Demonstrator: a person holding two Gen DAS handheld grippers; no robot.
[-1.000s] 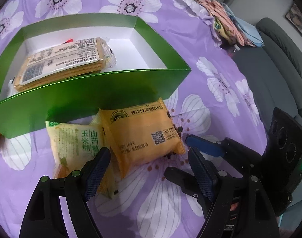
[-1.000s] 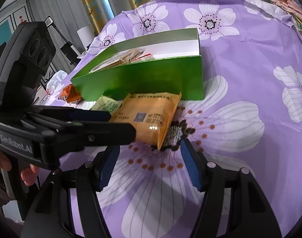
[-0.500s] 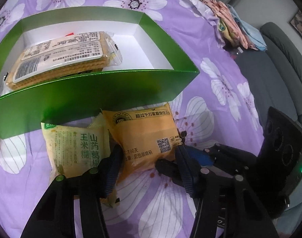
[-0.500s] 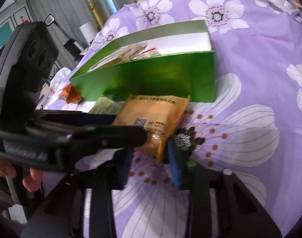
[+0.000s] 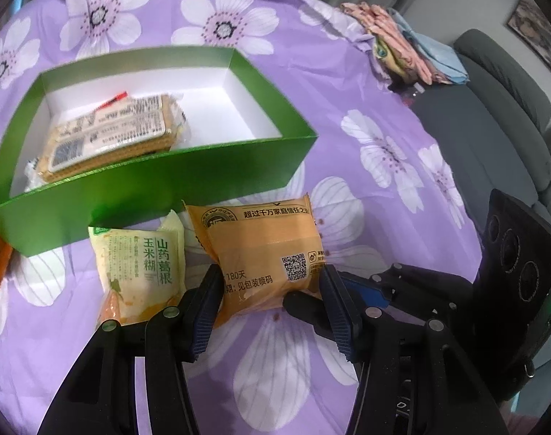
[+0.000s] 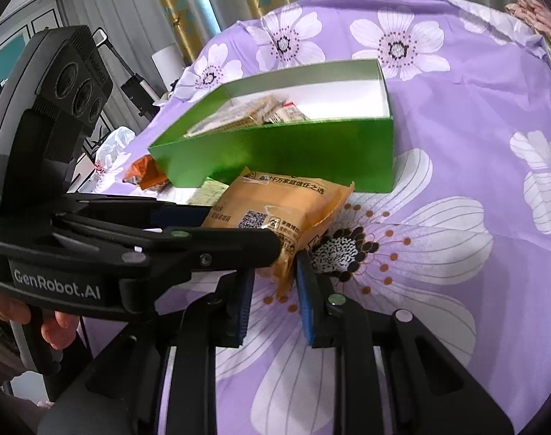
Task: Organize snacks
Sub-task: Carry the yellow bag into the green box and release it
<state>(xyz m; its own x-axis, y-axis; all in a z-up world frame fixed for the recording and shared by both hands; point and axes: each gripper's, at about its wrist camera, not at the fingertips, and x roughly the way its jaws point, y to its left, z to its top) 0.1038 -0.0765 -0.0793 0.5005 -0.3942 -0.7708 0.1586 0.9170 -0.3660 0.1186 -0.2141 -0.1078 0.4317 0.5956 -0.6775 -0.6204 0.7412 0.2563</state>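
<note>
Both grippers have closed in on the orange snack packet (image 5: pixel 264 253) since the earlier frames, where their jaws stood wide and clear of it. Now the left gripper (image 5: pixel 271 290) clamps the packet's near end across its width, and the right gripper (image 6: pixel 275 286) is closing its jaws on the packet's corner seam, the film already pinched between its pads. The packet appears lifted slightly off the purple flowered table (image 5: pixel 366 83), just in front of the green box (image 5: pixel 203 177).

Progress looks early to middling: one stack of cracker packs (image 5: pixel 108 137) already lies inside the box, at its left end, with the right end bare. Three snacks remain outside: the held orange packet, one pale green packet (image 5: pixel 141 264) beside it, and one small orange-red packet (image 6: pixel 145 174) at the box's left corner. One box, two grippers.
</note>
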